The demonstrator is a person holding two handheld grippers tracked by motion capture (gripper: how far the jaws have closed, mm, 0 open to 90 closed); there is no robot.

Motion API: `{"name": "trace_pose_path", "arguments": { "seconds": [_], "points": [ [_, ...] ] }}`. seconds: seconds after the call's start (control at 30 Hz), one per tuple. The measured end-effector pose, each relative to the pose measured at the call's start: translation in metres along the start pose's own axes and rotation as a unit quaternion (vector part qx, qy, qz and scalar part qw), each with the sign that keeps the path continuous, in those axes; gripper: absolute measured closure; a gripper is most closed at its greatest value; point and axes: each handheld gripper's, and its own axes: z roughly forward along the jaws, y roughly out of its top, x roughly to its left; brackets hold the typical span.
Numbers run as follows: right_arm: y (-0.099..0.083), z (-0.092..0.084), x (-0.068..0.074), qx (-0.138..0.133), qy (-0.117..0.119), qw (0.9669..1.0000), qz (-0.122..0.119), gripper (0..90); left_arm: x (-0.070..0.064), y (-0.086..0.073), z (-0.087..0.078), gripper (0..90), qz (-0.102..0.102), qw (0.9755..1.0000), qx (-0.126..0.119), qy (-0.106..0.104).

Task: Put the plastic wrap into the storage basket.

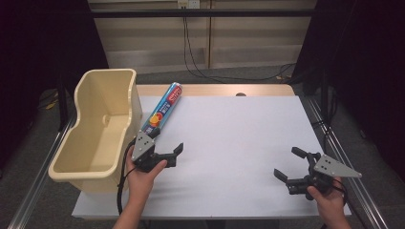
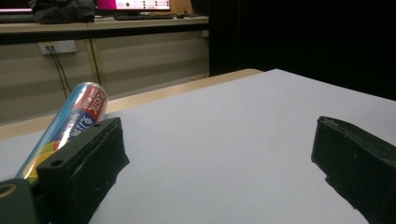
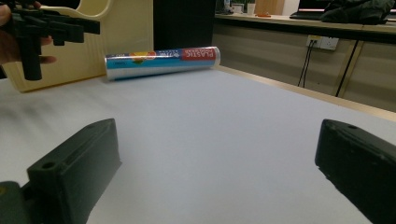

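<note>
A blue and red plastic-wrap tube [image 1: 163,108] lies on the white table sheet beside the cream bin [image 1: 93,157]. In the left gripper view the tube [image 2: 70,121] runs past the left jaw, outside the gap. My left gripper [image 1: 165,141] is open just below the tube's near end, nothing between its jaws. My right gripper [image 1: 290,163] is open near the table's front right, far from the tube [image 3: 161,62], with bare sheet between its jaws. The right gripper view also catches the left gripper [image 3: 32,28] at the top left.
The cream plastic bin [image 3: 121,32] stands at the table's left edge, overhanging slightly. White sheet [image 1: 239,143] covers most of the wooden table. Metal rails run along both sides. Cables hang from a wall socket [image 1: 187,5] at the back.
</note>
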Motion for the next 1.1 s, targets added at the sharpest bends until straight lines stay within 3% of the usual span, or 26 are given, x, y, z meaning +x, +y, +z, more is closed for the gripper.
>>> {"name": "trace_pose_path", "arguments": {
  "seconds": [0.43, 0.53, 0.8, 0.93, 0.97, 1.1],
  "points": [
    [-0.001, 0.001, 0.001, 0.004, 0.006, 1.0000, 0.000, 0.0, 0.017, 0.008, 0.041, 2.8, 0.000, 0.9985, 0.036, 0.041],
    [-0.001, 0.001, 0.001, 0.005, 0.007, 1.0000, 0.001, 0.0, 0.022, 0.011, 0.050, 2.8, 0.008, 0.9972, 0.055, 0.051],
    [-0.001, 0.001, 0.002, 0.005, 0.008, 1.0000, -0.001, 0.0, 0.035, 0.018, 0.067, 3.1, -0.009, 0.9948, 0.077, 0.067],
    [-0.002, 0.001, 0.002, 0.006, 0.010, 0.9999, 0.000, 0.0, 0.042, 0.022, 0.076, 3.0, -0.010, 0.9927, 0.096, 0.073],
    [-0.002, 0.001, 0.002, 0.006, 0.011, 0.9999, 0.000, 0.0, 0.047, 0.024, 0.080, 2.5, -0.015, 0.9910, 0.108, 0.077],
    [-0.001, 0.001, 0.002, 0.007, 0.012, 0.9999, -0.001, 0.0, 0.051, 0.026, 0.088, 2.3, -0.018, 0.9900, 0.120, 0.072]
  ]
}}
